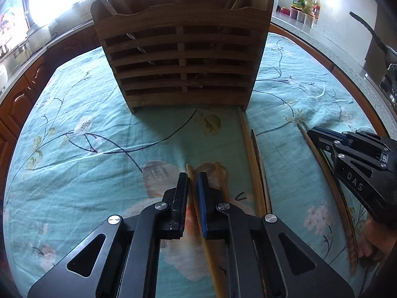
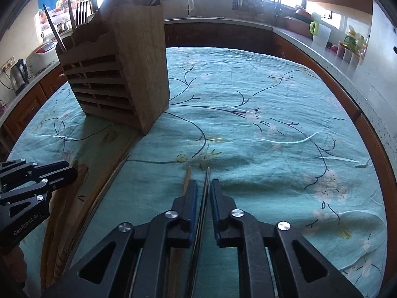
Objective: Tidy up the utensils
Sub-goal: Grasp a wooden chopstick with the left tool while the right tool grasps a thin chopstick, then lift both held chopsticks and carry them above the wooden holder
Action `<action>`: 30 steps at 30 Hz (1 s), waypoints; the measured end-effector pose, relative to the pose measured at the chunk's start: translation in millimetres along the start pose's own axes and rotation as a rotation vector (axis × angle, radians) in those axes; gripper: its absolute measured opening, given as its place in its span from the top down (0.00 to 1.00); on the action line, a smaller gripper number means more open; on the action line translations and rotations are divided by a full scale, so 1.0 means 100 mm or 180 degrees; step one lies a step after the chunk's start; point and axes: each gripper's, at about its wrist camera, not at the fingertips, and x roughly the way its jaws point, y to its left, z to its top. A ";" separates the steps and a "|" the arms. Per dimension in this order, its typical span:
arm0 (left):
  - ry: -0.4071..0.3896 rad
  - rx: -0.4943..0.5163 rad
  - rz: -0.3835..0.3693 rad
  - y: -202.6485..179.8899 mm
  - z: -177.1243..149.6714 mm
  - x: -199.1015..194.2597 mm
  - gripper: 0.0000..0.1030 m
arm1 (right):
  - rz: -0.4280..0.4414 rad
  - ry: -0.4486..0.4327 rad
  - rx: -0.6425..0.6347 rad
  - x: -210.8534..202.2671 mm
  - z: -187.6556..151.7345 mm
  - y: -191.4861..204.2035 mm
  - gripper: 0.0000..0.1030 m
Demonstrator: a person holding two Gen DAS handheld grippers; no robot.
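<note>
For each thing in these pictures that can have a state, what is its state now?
Left gripper: shut on a wooden chopstick.
Right gripper: shut on a dark chopstick.
Holder: upright on the cloth, utensils standing in it.
Fork: upright in the holder.
Loose chopsticks: lying flat on the cloth.
</note>
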 end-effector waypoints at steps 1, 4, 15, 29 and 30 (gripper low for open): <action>0.0008 -0.0039 -0.0045 0.03 0.00 -0.01 0.94 | 0.0037 0.0013 0.0045 -0.01 0.00 -0.01 0.95; 0.0014 -0.0178 -0.0195 0.17 0.00 -0.07 0.96 | 0.0282 0.0038 0.0315 -0.07 -0.01 -0.11 0.96; -0.0301 -0.0434 -0.0491 0.49 -0.13 -0.70 0.96 | 0.0639 -0.0356 0.0667 -0.77 -0.04 -0.22 0.96; -0.0588 -0.0526 -0.0659 0.60 -0.22 -1.25 0.96 | 0.0764 -0.0673 0.0742 -1.33 -0.13 -0.17 0.96; -0.0609 -0.0532 -0.0670 0.61 -0.22 -1.28 0.96 | 0.0773 -0.0705 0.0737 -1.38 -0.12 -0.16 0.96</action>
